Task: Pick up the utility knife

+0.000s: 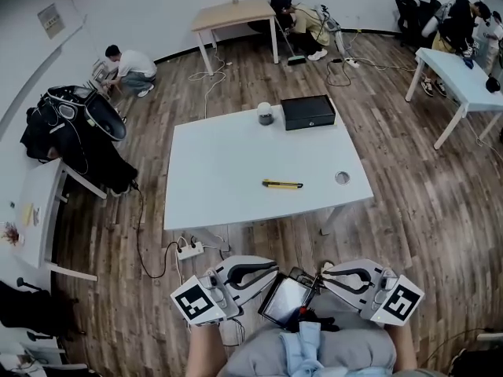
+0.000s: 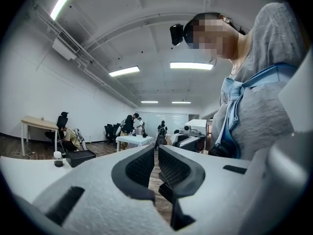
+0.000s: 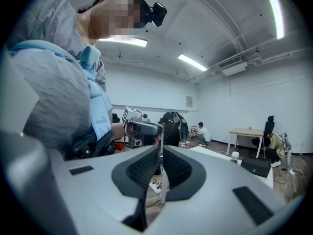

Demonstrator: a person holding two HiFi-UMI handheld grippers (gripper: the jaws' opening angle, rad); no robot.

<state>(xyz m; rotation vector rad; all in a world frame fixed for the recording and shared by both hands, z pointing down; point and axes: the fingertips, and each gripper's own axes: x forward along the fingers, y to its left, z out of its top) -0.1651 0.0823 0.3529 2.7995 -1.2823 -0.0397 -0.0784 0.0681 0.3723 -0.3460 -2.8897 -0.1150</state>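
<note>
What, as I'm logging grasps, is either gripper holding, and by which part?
Nothing. The left gripper and right gripper are both shut and empty; the knife lies untouched on the table.

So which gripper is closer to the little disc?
Right. The right gripper sits off the table's near edge, nearly in line with the disc; the left gripper is further left.

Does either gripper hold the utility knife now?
No, the utility knife lies on the white table, apart from the left gripper and the right gripper, both shut and empty.
</note>
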